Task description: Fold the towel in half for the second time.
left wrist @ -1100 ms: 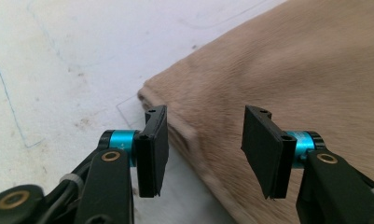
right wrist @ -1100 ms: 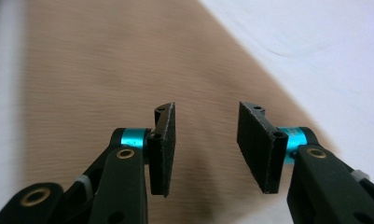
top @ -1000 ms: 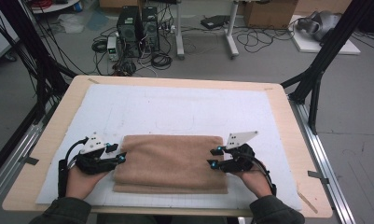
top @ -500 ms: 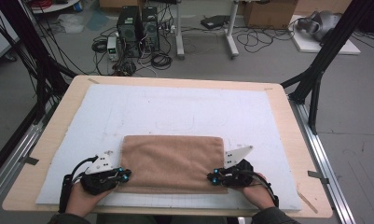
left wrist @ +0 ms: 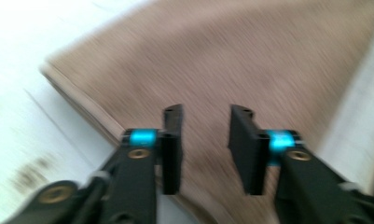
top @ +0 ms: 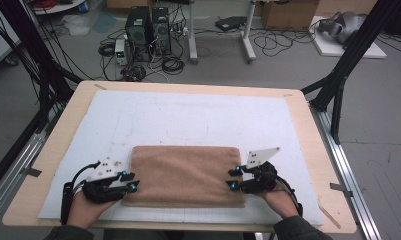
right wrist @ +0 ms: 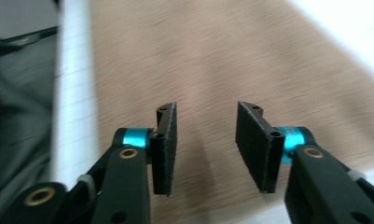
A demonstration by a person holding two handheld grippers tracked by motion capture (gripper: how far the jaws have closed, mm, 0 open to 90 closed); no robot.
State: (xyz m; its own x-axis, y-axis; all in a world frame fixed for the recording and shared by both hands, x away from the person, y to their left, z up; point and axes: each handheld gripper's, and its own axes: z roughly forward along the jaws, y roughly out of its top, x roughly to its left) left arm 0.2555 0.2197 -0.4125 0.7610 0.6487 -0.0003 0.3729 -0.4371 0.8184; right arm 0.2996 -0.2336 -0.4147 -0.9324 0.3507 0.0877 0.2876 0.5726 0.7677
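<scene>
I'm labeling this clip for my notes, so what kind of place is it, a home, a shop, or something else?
Most likely a lab or workshop set up for recording. A wooden table with a white mat stands in a black frame, and computer towers with tangled cables sit on the bare floor behind it.

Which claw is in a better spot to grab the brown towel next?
It's close, but probably the left claw. Its jaws have just been opening, and they sit over the towel right by its near corner, an easy place to pinch. The right claw, also just opened, is over the middle of the other edge.
</scene>
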